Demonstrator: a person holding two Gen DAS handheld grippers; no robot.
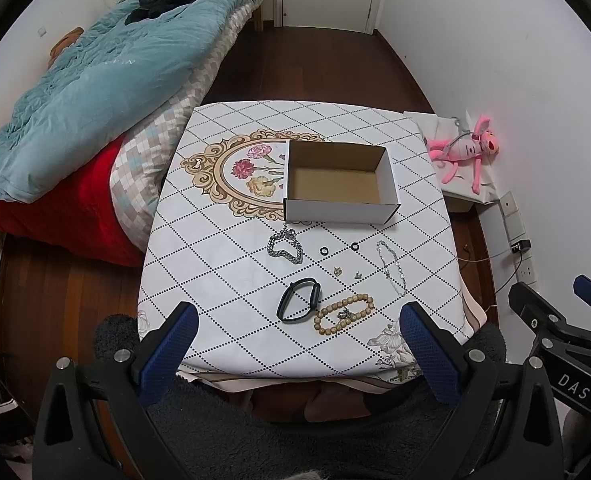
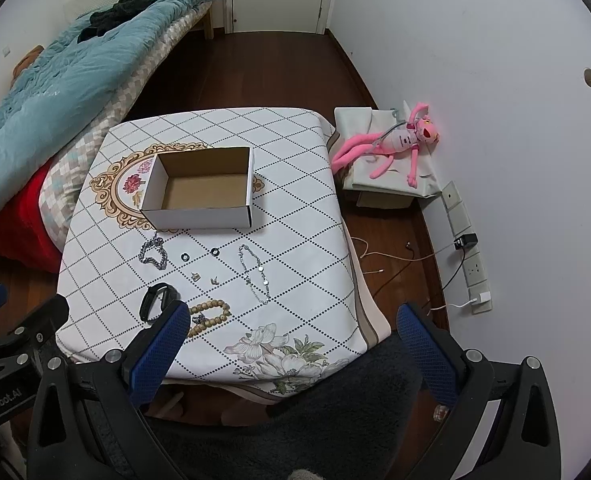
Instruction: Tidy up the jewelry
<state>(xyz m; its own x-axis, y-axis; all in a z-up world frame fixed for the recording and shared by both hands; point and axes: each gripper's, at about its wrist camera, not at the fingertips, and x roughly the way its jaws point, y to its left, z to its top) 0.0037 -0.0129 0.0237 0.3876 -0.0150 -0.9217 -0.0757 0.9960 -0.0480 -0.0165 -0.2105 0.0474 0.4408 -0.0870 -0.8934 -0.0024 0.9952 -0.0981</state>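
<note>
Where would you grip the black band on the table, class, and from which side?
The black band lies flat as an open loop, apart from the bead bracelet. Best guess: come straight down from above and close the jaws across its thin left strap, one jaw inside the loop. The thicker right side sits nearer the beads, so that seems riskier.
</note>
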